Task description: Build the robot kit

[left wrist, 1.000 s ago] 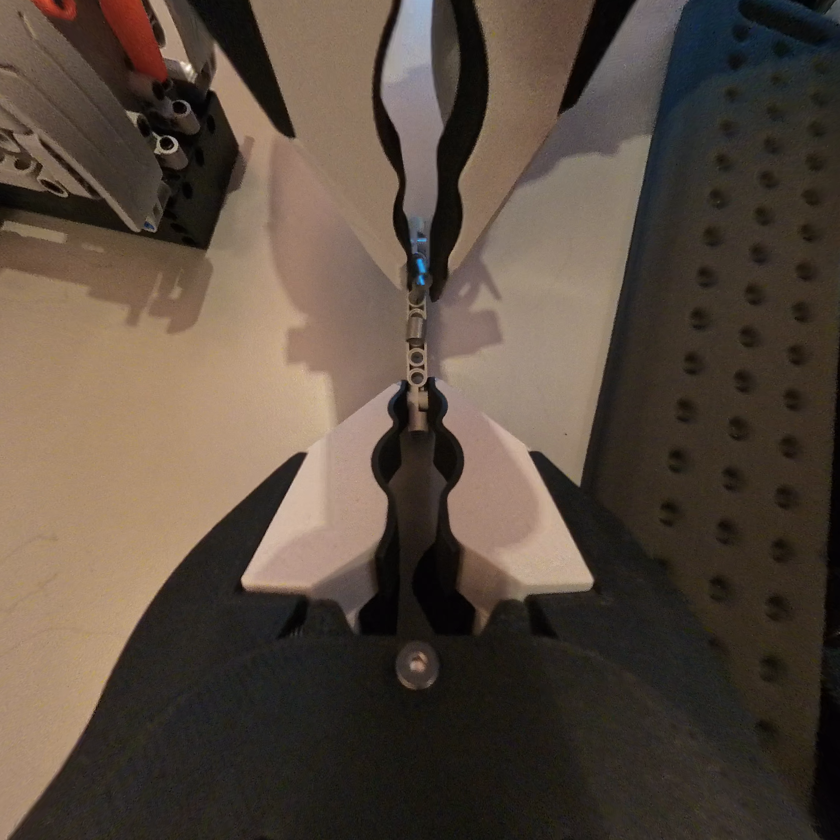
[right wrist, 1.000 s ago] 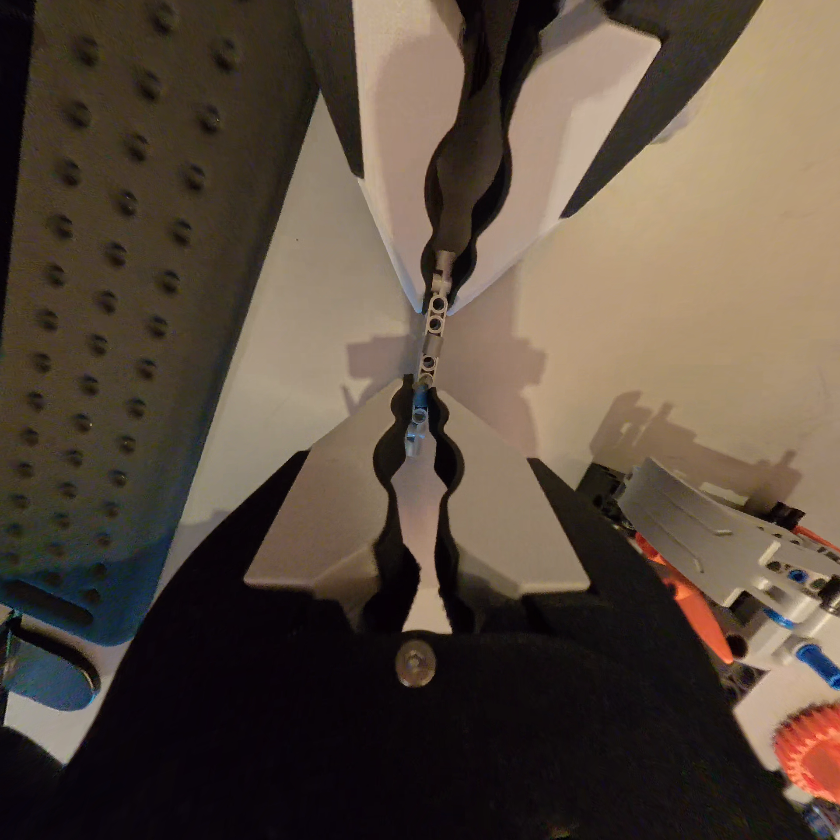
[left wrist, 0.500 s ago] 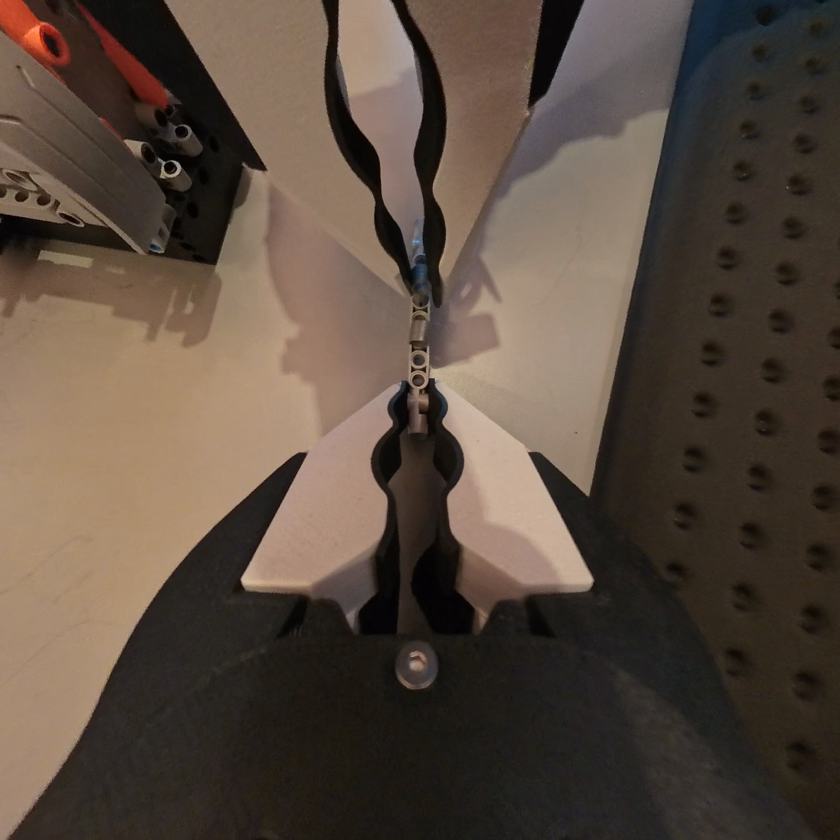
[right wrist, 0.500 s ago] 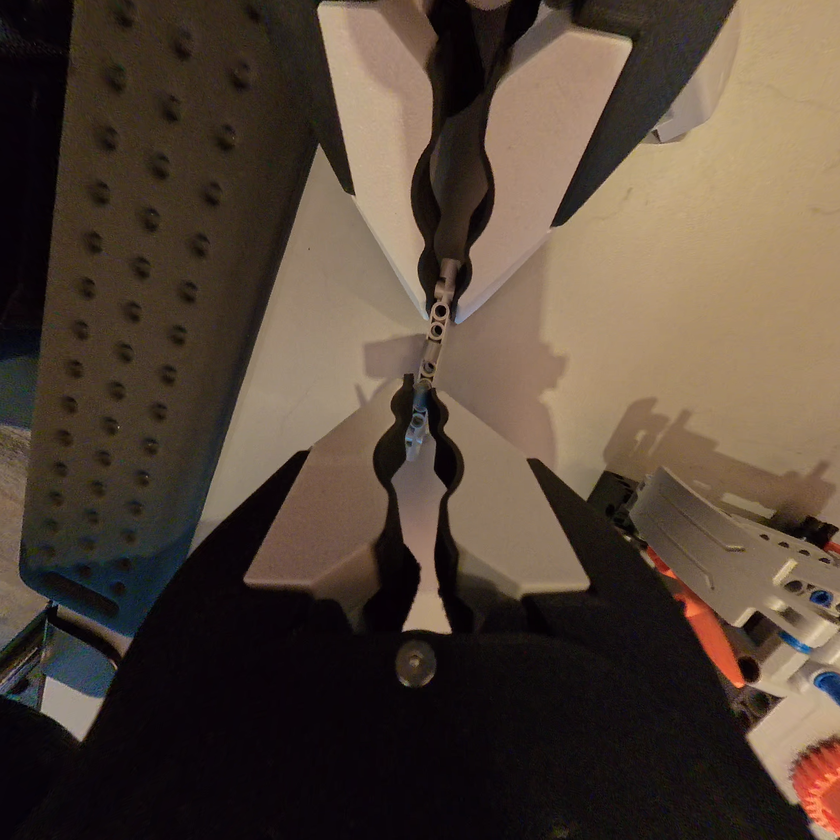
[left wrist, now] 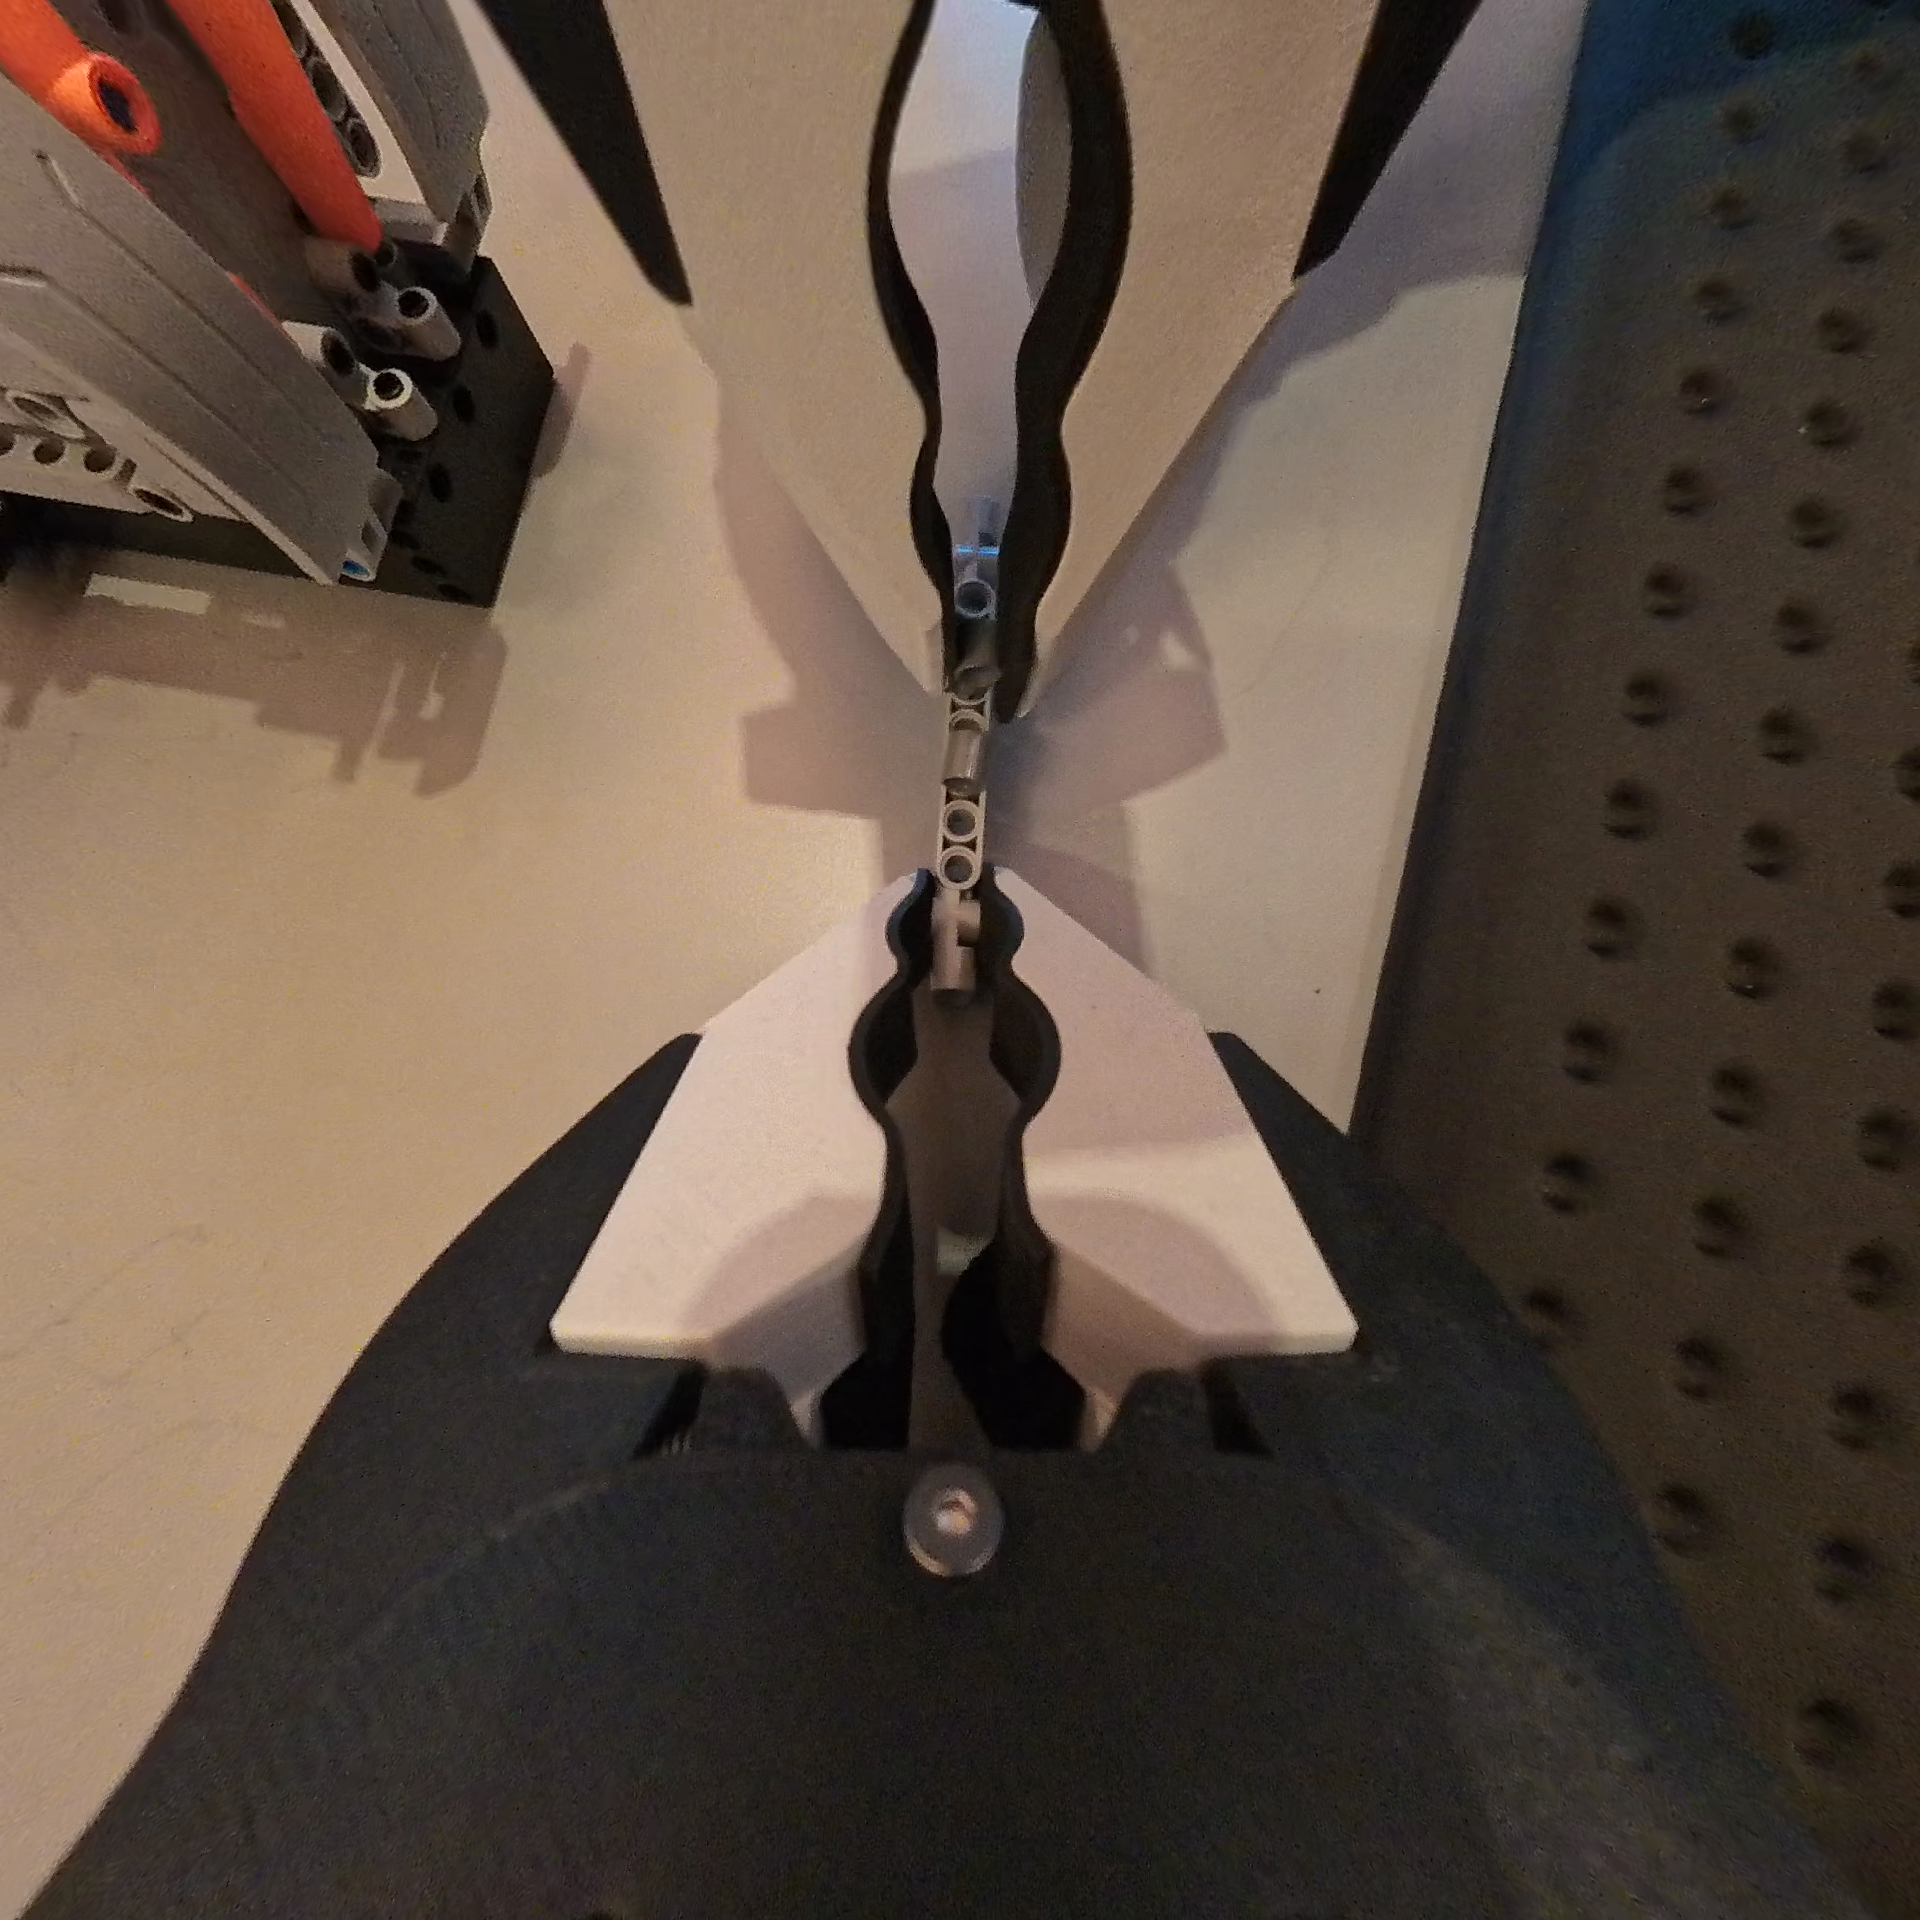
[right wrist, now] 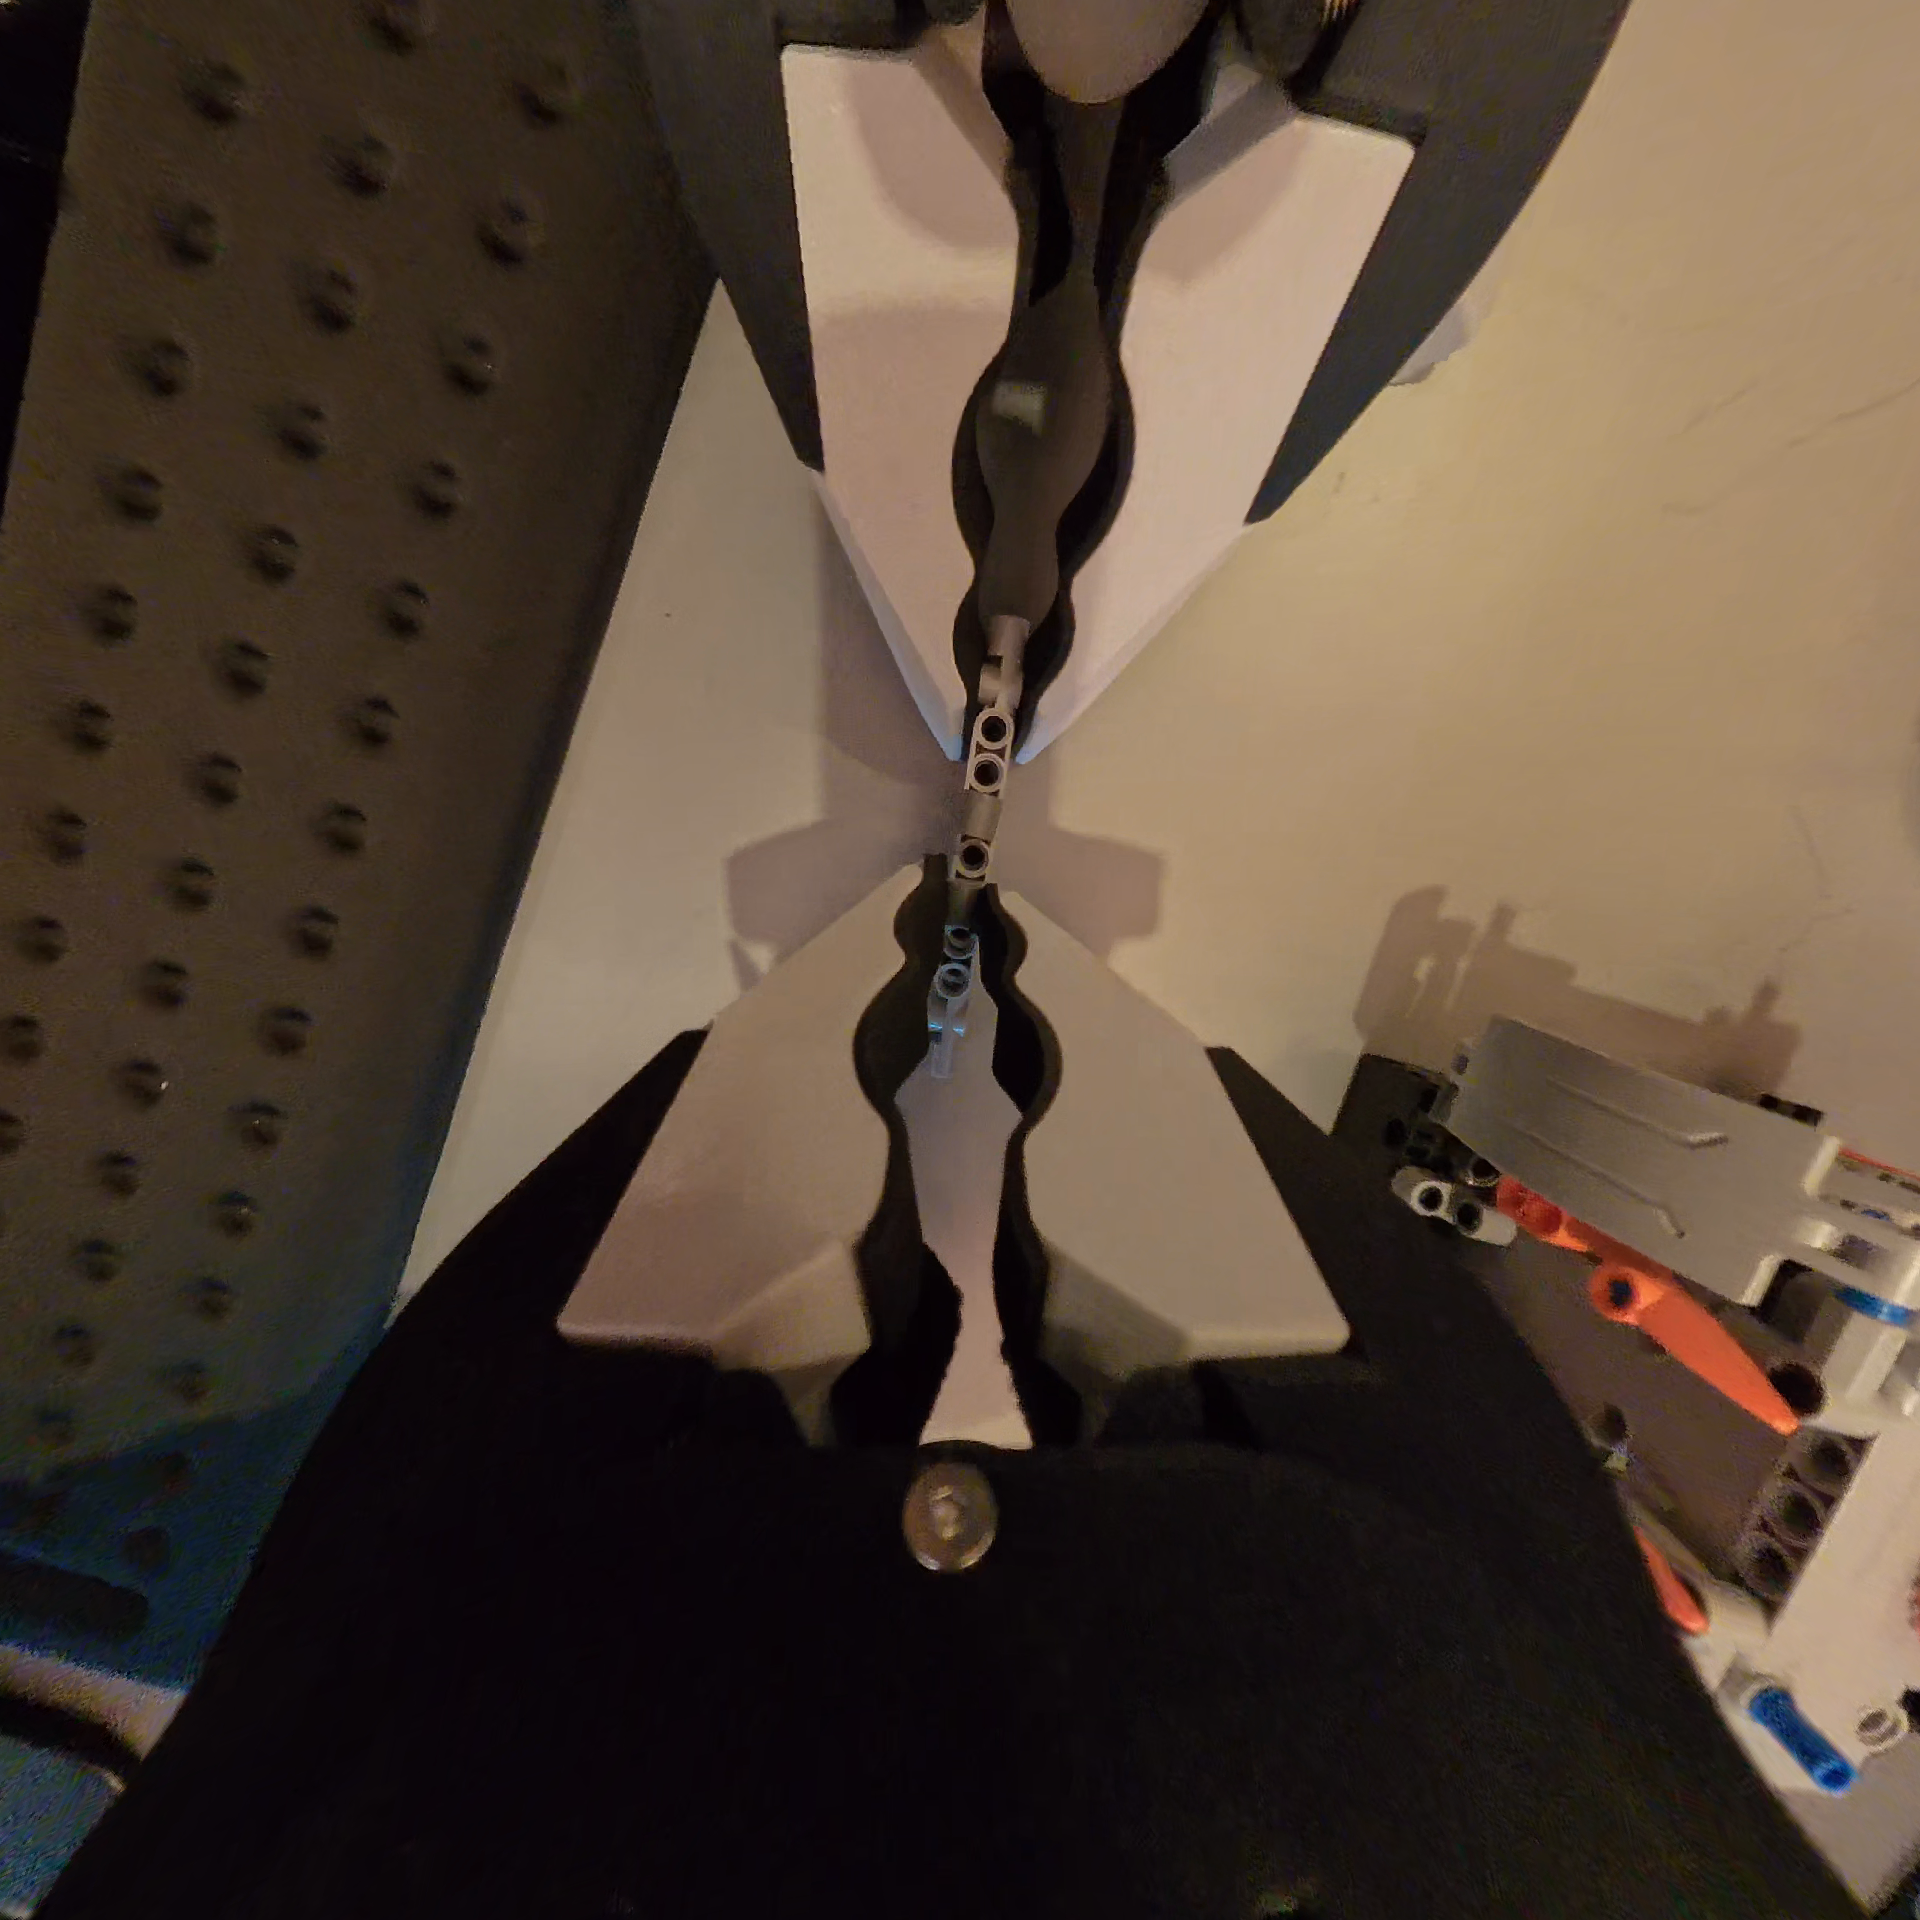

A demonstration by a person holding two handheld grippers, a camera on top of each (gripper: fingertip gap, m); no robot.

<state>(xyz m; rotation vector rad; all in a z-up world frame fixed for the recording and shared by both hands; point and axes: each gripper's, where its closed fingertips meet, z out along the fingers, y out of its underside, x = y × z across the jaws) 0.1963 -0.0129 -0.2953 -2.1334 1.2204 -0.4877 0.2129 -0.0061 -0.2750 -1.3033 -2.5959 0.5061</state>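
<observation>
A thin grey rod [left wrist: 958, 800] of small linked pieces hangs above the counter [left wrist: 312, 935], its near end clamped in the left claw [left wrist: 954, 894], its far end apparently pinched by the right claw [right wrist: 961, 894]

Small grey toy-brick rod [left wrist: 958, 800] [right wrist: 982, 800]: slim chain of holed connector pieces joined end to end, hanging in air above pale tabletop [left wrist: 312, 883], not touching it. Runs 12-to-6 in both wrist views, slightly kinked mid-length. Near end pinched between tips of left gripper [left wrist: 954, 914]; far end pinched in right gripper [right wrist: 961, 925], which faces it tip to tip. Short cross-axle stub pokes past each clamped end.
</observation>
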